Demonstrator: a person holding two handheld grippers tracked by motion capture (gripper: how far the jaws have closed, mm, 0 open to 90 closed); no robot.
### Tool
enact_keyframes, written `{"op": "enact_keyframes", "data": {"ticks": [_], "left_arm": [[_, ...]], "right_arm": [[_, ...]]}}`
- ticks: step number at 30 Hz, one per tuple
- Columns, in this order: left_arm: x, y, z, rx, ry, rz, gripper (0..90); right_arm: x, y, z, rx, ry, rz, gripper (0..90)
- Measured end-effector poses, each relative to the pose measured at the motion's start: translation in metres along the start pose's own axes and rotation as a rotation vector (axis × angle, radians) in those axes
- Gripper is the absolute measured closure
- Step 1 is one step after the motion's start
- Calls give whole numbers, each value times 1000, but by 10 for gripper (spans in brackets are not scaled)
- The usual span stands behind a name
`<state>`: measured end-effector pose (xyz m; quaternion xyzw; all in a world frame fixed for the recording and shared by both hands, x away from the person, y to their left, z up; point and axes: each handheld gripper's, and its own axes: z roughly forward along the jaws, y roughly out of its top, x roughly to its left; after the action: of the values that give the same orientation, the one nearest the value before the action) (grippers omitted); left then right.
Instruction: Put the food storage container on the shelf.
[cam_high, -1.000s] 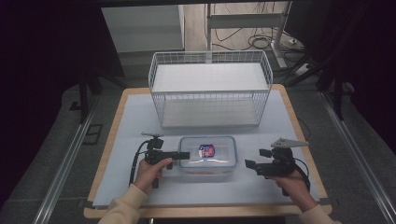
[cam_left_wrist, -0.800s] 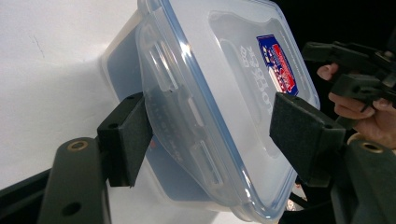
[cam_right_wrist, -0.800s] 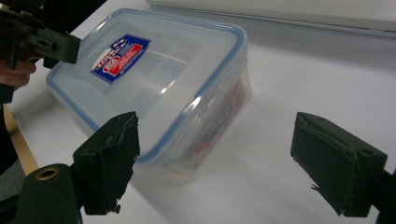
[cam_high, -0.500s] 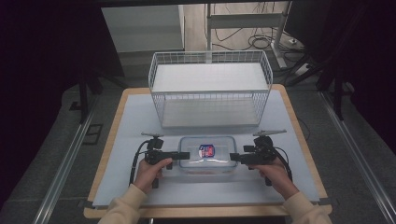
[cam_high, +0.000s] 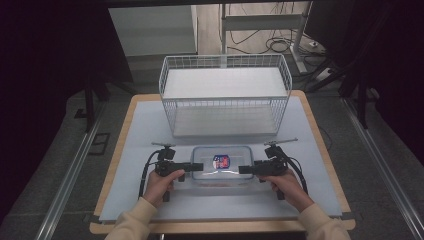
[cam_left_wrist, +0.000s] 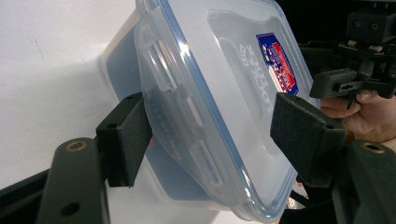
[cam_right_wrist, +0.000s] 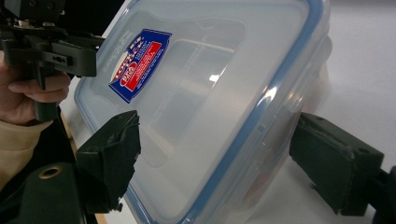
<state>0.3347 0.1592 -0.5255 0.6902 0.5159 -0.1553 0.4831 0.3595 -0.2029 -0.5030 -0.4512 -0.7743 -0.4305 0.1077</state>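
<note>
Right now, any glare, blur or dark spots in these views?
High view: room edges black, table evenly lit. Left gripper view: glare streak on the container lid, near tongs soft. Right gripper view: small highlights on the lid's blue rim, label legible.

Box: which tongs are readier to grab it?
Left, probably. The left tongs straddle the box's end, one pad at its side flap. The right tongs, just closing a bit, straddle the other end with gaps on both sides.
</note>
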Motion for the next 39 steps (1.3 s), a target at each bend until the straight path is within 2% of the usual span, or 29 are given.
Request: {"op": "enact_keyframes", "data": {"ticks": [3,8,13,22,30,35,39], "left_arm": [[0,0,0,1,1,1,297],[-1,0,0,0,1,6,297],[-5,-3,-2,-10,13,20,306],[-17,-16,-9,-65,35,74,354],[-28,-31,-15,-112,62,128,397],[-31,-37,-19,-126,60,152,422],[-33,-41,-20,-135,58,163,434]], "right_arm": [[-1,0,-3,-10,-1,-4,218],[-10,0,-7,-25,49,50,300],[-12,0,-10,-41,59,50,339],[-4,-6,-19,-73,48,20,421],[8,-14,-27,-98,25,-41,461],[12,-24,-30,-137,27,-71,482],[15,-28,-33,-145,26,-89,490]]}}
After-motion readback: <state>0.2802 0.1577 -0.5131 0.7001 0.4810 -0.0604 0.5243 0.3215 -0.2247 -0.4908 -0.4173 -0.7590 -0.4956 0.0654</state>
